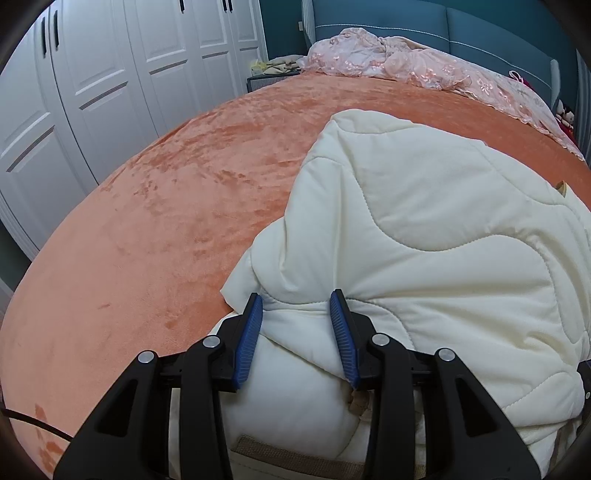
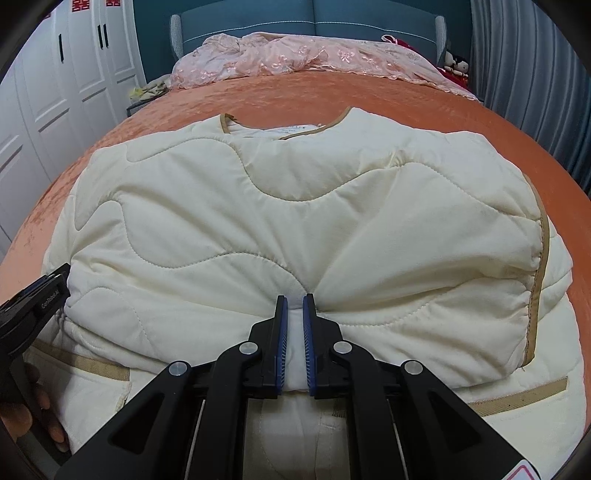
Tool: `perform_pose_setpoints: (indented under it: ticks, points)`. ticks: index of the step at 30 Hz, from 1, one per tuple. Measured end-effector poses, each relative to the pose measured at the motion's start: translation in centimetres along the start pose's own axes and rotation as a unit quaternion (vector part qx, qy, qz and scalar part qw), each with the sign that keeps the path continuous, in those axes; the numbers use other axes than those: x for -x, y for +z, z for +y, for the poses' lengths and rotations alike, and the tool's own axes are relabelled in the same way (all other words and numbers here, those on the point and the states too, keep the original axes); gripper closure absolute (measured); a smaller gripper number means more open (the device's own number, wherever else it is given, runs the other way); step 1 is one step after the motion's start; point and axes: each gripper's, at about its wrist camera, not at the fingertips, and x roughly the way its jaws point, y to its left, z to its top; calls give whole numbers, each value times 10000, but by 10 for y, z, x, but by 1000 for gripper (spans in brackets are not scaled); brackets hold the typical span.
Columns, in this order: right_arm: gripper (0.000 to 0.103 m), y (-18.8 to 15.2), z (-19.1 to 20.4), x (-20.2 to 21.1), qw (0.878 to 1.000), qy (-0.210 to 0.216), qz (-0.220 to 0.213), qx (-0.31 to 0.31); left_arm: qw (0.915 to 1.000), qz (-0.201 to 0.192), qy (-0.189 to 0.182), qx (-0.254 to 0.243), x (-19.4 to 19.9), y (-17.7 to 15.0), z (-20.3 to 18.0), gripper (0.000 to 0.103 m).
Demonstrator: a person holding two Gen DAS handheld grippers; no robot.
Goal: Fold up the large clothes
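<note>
A cream quilted jacket [image 2: 295,221] with tan trim lies on the orange bedspread [image 2: 258,92], its neckline toward the headboard. Both sleeves look folded in over the body. My right gripper [image 2: 294,301] is shut on a pinch of the jacket's lower middle, the fabric bunched between the blue pads. In the left wrist view the same jacket [image 1: 424,229] fills the right half. My left gripper [image 1: 296,301] clamps a thick fold at the jacket's left edge, with padded fabric filling the gap between its jaws. The left gripper's black body [image 2: 37,295] shows at the left edge of the right wrist view.
A pink embroidered cover [image 2: 314,55] is heaped by the blue headboard [image 2: 332,18]. White wardrobe doors [image 1: 92,74] stand along the left side of the bed. Grey curtains [image 2: 535,74] hang on the right. Bare orange bedspread [image 1: 147,221] stretches left of the jacket. A hand [image 2: 29,417] holds the left gripper.
</note>
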Motion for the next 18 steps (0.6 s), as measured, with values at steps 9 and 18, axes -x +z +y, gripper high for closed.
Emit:
perform_pose_setpoints:
  ticks: [9,18]
  points:
    - [96,0,-3,-3,9998,156,-56,-118,9999,-26,116,-72,2,0,-6,66]
    - [90,30,-27,22,9965,611,287,-495,9986,293,-417,132,19,31,12,61]
